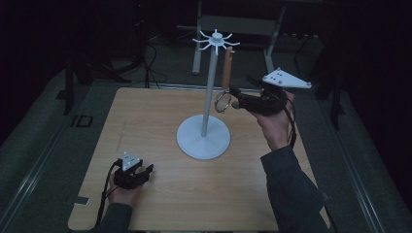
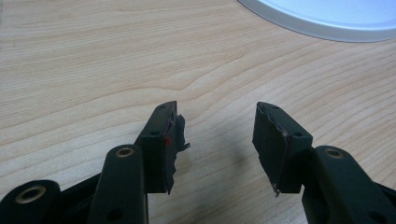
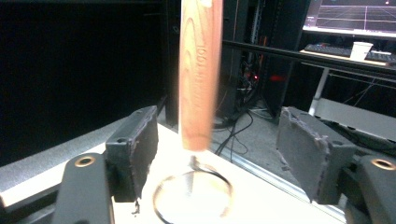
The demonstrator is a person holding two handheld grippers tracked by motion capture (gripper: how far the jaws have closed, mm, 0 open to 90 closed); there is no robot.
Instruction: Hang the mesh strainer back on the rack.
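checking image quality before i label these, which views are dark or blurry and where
High view: dim overall, surroundings nearly black, the table and white stand readable. Left gripper view: evenly lit, wood grain sharp. Right gripper view: the wooden-handled strainer hanging between the open jaws is soft and smeared, background dark apart from a lit monitor.

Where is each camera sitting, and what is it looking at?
High view: above the person's side, looking down on the wooden table; both forearms and tools show.
Left gripper view: on the left tool, low over the tabletop; its open black jaws show.
Right gripper view: on the right tool, facing the hanging wooden-handled wire strainer; open jaws either side.
Shared: high and left views both show the white stand's round base.
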